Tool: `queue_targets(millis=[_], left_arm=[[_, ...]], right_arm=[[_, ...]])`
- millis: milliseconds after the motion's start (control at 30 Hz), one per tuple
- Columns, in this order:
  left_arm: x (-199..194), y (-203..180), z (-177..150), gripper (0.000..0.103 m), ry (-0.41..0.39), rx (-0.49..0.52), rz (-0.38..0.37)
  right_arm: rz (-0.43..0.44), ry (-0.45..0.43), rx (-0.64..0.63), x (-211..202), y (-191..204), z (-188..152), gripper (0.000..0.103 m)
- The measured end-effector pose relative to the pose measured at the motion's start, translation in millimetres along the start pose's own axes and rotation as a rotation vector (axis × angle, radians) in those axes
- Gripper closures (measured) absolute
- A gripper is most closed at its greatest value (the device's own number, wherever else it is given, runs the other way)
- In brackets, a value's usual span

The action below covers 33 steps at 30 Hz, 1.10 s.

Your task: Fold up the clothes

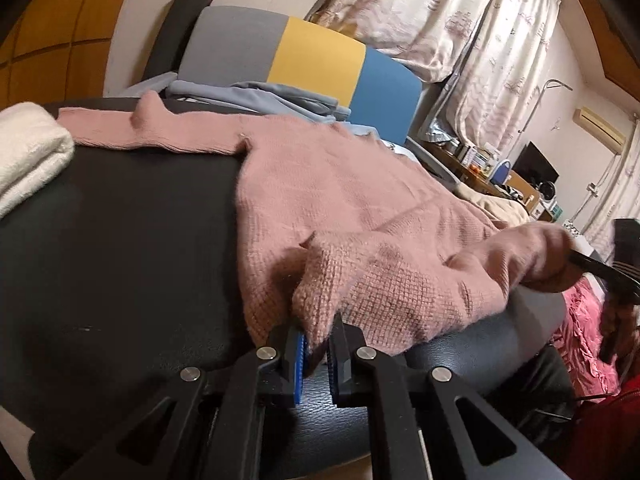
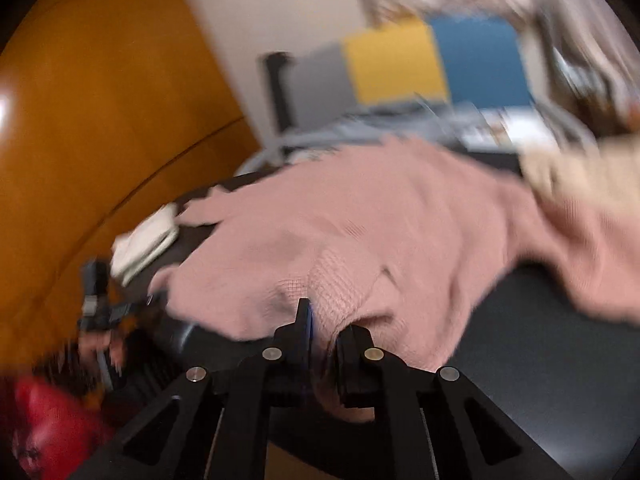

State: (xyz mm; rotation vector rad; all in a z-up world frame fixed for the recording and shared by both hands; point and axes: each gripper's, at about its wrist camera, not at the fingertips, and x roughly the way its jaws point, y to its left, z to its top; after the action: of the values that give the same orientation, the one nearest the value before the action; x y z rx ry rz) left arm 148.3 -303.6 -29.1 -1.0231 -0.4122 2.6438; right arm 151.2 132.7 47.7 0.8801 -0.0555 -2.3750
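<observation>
Black leathery table (image 1: 120, 240) bears waffle-knit pink sweater (image 1: 360, 208), both claws pinching it.

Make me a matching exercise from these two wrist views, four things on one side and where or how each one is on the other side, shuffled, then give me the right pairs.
Things:
1. pink sweater
2. white towel
3. left gripper
4. light blue garment

States:
A. folded, at the far left edge of the black surface
B. spread over the black surface, one sleeve stretched out
C. bunched behind the sweater, before the striped cushion
D. shut on the sweater's near hem

Pairs: 1-B, 2-A, 3-D, 4-C
</observation>
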Motion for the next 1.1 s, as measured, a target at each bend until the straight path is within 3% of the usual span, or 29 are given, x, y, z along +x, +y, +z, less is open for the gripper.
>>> queue_targets(millis=[167,233,300,367,400,467,500,600,800,933,1100], left_arm=[[4,6,-1,0.094,0.02,-0.017,0.009],[3,3,0,0.093,0.031,-0.006,0.018],[1,2,1,0.092,0.047,0.016,0.032],[-1,4,1,0.091,0.06,0.024,0.03],[-2,6,0,0.09,0.066,0.02,0.024],[-4,9,-1,0.089,0.082,0.008,0.005],[-8,10,-1,0.089,0.086,0.008,0.001],[-19,16,-1,0.088,0.09,0.032,0.032],[-46,29,22,0.088,-0.017,0.037,0.219],[-50,16,48,0.088,-0.103,0.046,0.236],[-18,-22,71,0.088,-0.08,0.142,0.189]], right_arm=[[-0.069,0.246,-0.261,5,25,-27,0.093],[-0.146,0.367,-0.253,27,14,-46,0.092],[-0.171,0.406,-0.183,35,0,-57,0.091],[-0.131,0.354,-0.039,24,-18,-54,0.082],[-0.114,0.323,0.025,18,-25,-51,0.073],[-0.126,0.282,0.113,6,-40,-46,0.054],[-0.14,0.269,0.144,1,-45,-44,0.051],[-0.249,0.246,0.216,-11,-59,-34,0.051],[-0.471,0.205,0.259,1,-77,-2,0.051],[-0.49,0.199,0.245,27,-74,16,0.051],[-0.52,0.219,0.148,54,-55,29,0.051]])
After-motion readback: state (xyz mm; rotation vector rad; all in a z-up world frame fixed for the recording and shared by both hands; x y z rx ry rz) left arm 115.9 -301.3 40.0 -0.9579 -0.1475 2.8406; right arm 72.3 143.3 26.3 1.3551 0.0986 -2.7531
